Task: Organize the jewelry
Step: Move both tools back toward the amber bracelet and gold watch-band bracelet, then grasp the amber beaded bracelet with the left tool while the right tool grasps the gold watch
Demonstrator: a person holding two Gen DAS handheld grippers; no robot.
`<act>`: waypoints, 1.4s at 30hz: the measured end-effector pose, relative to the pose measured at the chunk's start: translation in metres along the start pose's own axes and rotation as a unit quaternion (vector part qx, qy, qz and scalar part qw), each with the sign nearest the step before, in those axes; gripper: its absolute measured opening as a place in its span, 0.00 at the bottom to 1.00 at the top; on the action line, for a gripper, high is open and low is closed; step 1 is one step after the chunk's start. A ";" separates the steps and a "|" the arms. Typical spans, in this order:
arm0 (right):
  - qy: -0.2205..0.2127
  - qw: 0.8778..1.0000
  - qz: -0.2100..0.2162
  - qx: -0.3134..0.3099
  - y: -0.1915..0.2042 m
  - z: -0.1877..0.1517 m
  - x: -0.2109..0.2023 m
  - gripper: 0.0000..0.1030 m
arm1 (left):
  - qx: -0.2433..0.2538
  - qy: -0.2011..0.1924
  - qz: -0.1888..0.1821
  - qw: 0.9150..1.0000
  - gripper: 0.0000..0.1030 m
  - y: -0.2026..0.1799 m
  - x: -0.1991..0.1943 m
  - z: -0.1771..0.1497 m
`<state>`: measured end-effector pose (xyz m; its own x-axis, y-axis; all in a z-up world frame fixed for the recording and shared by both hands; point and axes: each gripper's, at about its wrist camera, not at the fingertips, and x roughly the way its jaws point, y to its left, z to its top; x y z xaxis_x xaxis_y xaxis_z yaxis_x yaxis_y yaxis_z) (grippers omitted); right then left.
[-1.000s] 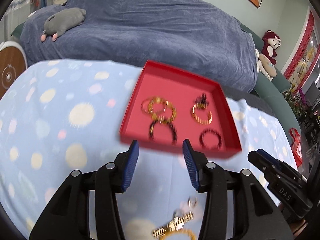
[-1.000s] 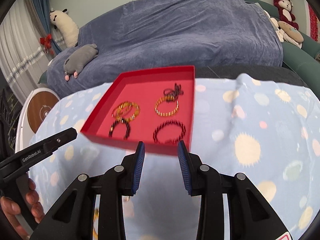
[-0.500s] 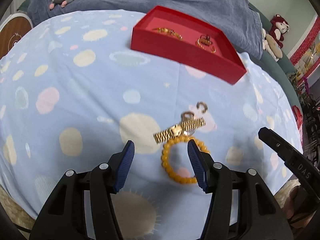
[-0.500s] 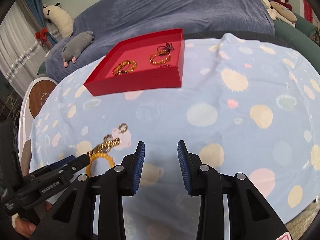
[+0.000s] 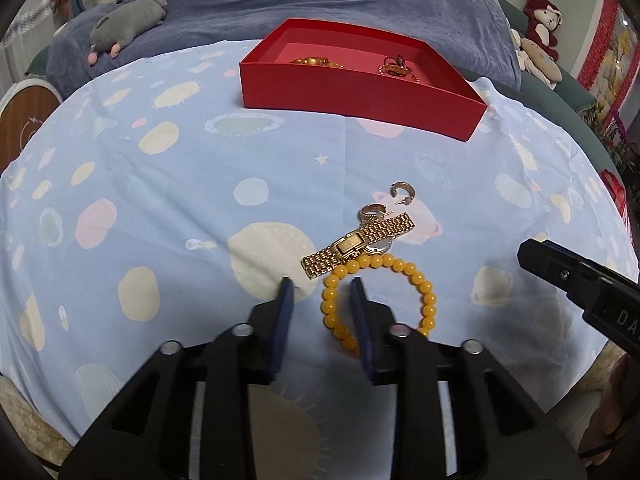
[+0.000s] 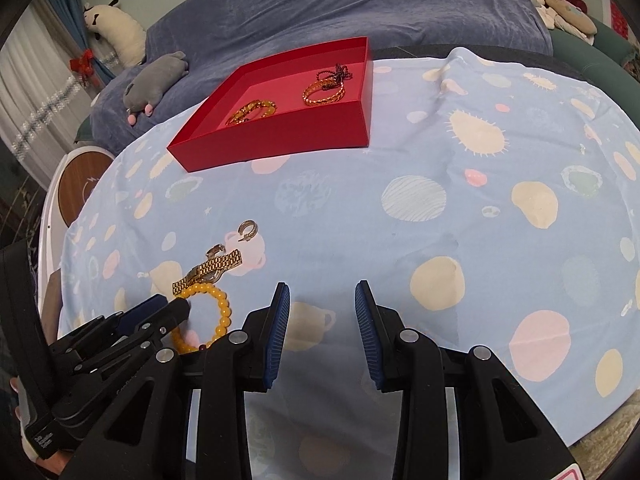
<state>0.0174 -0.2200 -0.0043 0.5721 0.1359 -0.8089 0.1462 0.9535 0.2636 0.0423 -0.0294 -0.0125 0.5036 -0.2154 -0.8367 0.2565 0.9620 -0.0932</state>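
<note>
My left gripper tilts down, jaws just narrowing around the yellow bead bracelet, not yet pinching. Right gripper hovers released. One gold watch at twelve o'clock; two earrings.

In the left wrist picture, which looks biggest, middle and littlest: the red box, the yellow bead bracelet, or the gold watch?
Biggest to littlest, as they look:
1. red box, though it sits farthest away
2. yellow bead bracelet
3. gold watch, only a bit smaller than the bracelet

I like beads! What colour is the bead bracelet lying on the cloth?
Yellow, like amber. The bead bracelet shows best in the left wrist view.
</note>
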 end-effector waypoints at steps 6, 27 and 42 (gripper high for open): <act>0.004 1.000 0.008 -0.009 0.007 -0.001 0.002 0.33 | -0.012 0.004 -0.025 1.000 0.07 0.005 -0.003 0.001; 0.019 0.997 0.048 -0.061 0.068 0.021 0.038 0.33 | -0.113 -0.012 -0.010 0.993 0.07 0.073 -0.014 0.013; 0.046 0.996 0.062 -0.038 0.078 0.006 0.056 0.33 | -0.146 -0.009 -0.004 0.989 0.07 0.094 -0.008 0.012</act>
<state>0.0650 -0.1401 -0.0259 0.5058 0.2741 -0.8180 0.0148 0.9453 0.3259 0.0718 0.0607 -0.0083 0.5182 -0.2245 -0.8253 0.0129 0.9669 -0.2549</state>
